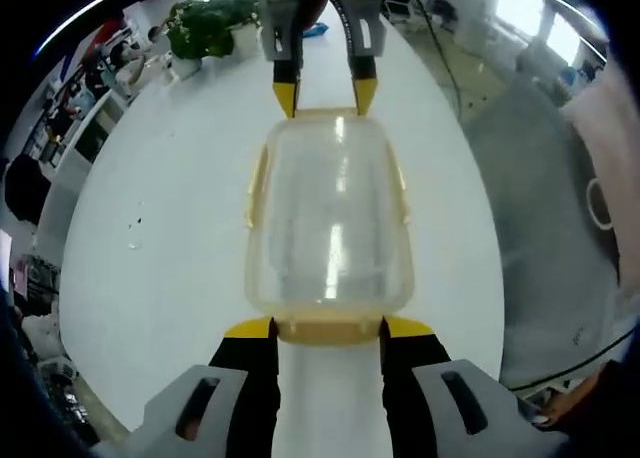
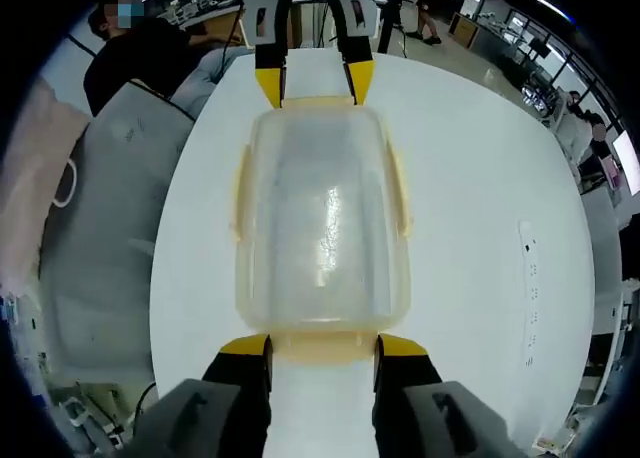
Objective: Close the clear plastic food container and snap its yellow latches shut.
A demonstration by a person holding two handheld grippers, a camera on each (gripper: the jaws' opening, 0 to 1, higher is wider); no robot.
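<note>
- Container (image 1: 330, 223): clear plastic, lid on, lying flat on white table (image 1: 160, 248), between the two grippers, one at each short end.
- Left gripper (image 1: 328, 328): jaws wide apart, yellow tips at the corners of the near end latch (image 1: 328, 330). Latch sits between the tips; grip on it can't be confirmed.
- Right gripper (image 2: 322, 346): same posture at opposite end, jaws spread wide, tips flanking its end latch (image 2: 322, 348); contact unclear.
- Each gripper also shows at far end of the other's view: right gripper in left gripper view (image 1: 326, 98), left gripper in right gripper view (image 2: 313, 83), tips at container edge.
- Side latches (image 1: 257, 183) along long sides, yellow; appear folded close to walls; whether snapped, can't tell.
- Plant (image 1: 205, 23) at far table end.
- Person in black (image 2: 140, 53) beyond table.
</note>
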